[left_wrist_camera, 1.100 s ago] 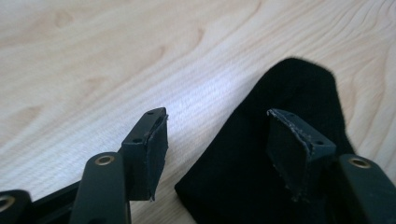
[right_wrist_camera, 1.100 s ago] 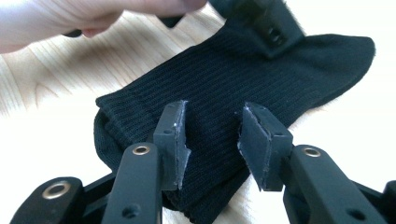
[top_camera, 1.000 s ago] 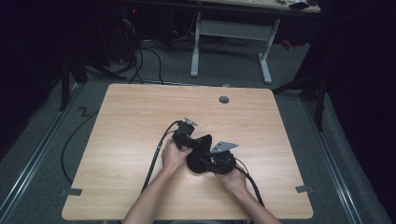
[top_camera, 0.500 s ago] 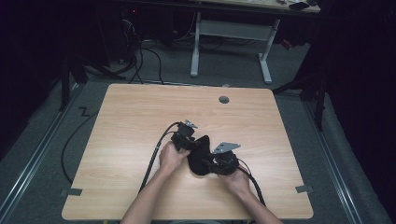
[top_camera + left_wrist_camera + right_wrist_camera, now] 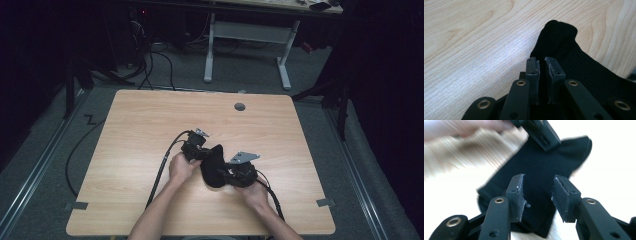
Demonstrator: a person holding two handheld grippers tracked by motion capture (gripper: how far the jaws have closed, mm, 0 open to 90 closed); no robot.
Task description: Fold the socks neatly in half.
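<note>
I see the pale wood-grain rectangular table first, with a small round grey grommet hole near its far edge. Beyond it on the dark floor stands a white metal desk frame, and black cables lie loose there.

My work sits at the near middle of the table: a black ribbed knit sock, lying on the wood between my two hands. In the left gripper view the sock runs off to the right, with its rounded end raised ahead of the jaws.

My left hand holds the left gripper; its jaws have just been closing and now stand drawn nearly together, pinching an edge of the sock's fabric between the pads. The left gripper lies at the sock's left edge in the high view.

My right hand holds the right gripper, whose jaws stand spread apart over the sock; the pads do not press on it. Farther off in that view the left gripper reaches the sock's far end.
</note>
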